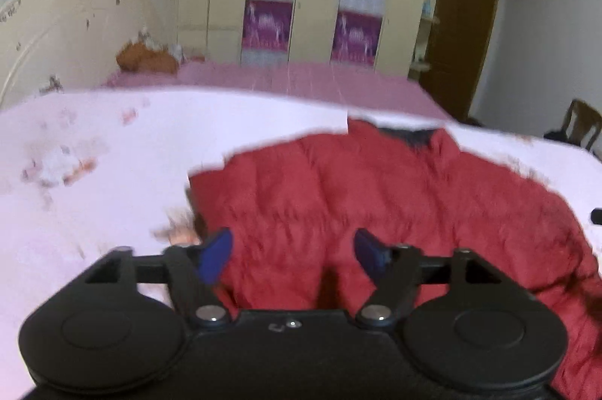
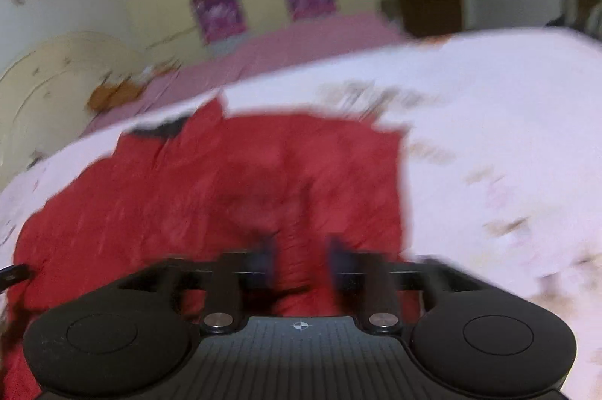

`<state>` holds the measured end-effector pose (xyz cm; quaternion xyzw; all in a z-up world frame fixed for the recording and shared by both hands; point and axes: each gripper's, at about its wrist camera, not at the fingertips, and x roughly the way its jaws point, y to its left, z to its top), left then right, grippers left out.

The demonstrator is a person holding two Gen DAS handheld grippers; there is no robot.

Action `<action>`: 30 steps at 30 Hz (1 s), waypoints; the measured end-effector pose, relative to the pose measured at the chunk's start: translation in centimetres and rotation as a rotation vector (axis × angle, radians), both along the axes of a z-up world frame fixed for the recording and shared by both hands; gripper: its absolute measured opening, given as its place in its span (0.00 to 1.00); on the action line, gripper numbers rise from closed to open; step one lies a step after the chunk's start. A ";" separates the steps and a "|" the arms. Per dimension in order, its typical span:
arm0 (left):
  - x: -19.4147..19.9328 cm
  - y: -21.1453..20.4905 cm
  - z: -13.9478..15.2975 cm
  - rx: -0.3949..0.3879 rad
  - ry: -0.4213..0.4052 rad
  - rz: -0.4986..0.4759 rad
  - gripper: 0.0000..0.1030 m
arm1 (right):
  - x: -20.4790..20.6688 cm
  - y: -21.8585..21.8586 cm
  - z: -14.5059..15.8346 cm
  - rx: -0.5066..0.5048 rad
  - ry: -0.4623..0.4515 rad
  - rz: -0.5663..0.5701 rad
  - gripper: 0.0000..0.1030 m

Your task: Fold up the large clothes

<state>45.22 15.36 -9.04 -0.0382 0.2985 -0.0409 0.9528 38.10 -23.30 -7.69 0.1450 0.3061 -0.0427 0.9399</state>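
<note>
Two grippers: we hold the left gripper (image 1: 291,253) and the right gripper (image 2: 301,261) with jaws apart, gripping nothing.
Jacket: our red jacket (image 1: 376,197) lies spread mid-bed on the pale bedspread (image 1: 94,144).

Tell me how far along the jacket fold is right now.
Done: the red puffer jacket lies spread on the pale bedspread, collar away from the cameras. In hand: nothing; the left claw and right claw stand open over it. Left: apparently every fold; no tidy folded shape shows.
</note>
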 end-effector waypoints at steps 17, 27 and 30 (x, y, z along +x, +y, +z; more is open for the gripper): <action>8.3 -2.3 -4.5 0.041 0.113 -0.092 0.72 | 9.5 7.6 -5.8 -0.161 0.094 0.241 0.48; 2.6 -5.0 -0.3 0.037 0.084 -0.113 0.77 | 4.9 8.8 -0.8 -0.173 0.026 0.241 0.73; 2.1 -6.5 -0.8 0.067 0.090 -0.125 0.77 | 4.6 10.0 -1.9 -0.168 0.054 0.284 0.72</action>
